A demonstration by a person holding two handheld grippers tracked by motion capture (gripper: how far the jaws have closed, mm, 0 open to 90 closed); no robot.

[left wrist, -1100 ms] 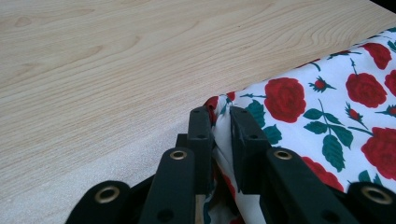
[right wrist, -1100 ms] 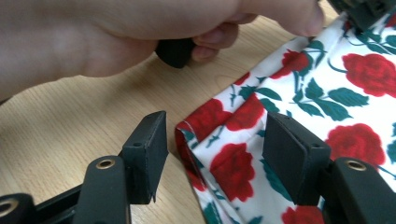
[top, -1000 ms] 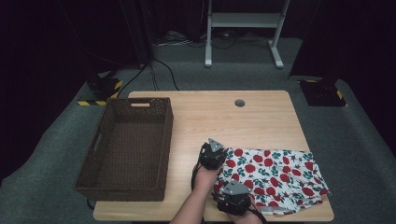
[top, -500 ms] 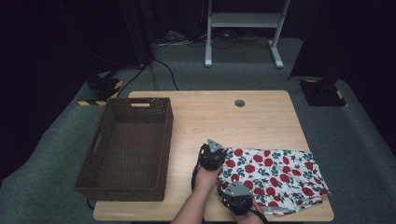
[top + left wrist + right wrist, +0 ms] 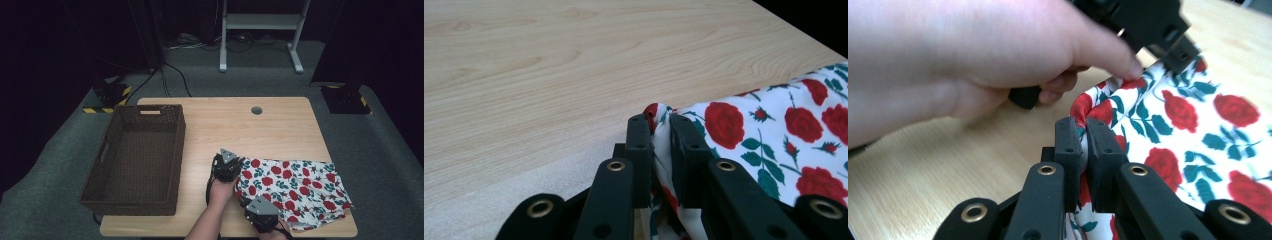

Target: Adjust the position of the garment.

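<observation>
- Left gripper [image 5: 662, 125] — clamped on corner of white rose-printed cloth [image 5: 774, 130].
- Right gripper [image 5: 1085, 130] — jaws just closing, now pinching cloth edge on light wooden table [image 5: 220, 125].

Right gripper [image 5: 1085, 131] fingers just closed, now pinching rose-print cloth [image 5: 1193, 130] edge.

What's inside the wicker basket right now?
Nothing that I can see: the basket shows a bare woven floor. Its near wall hides a strip of that floor. The rose-print cloth lies on the table, beside it.
</observation>
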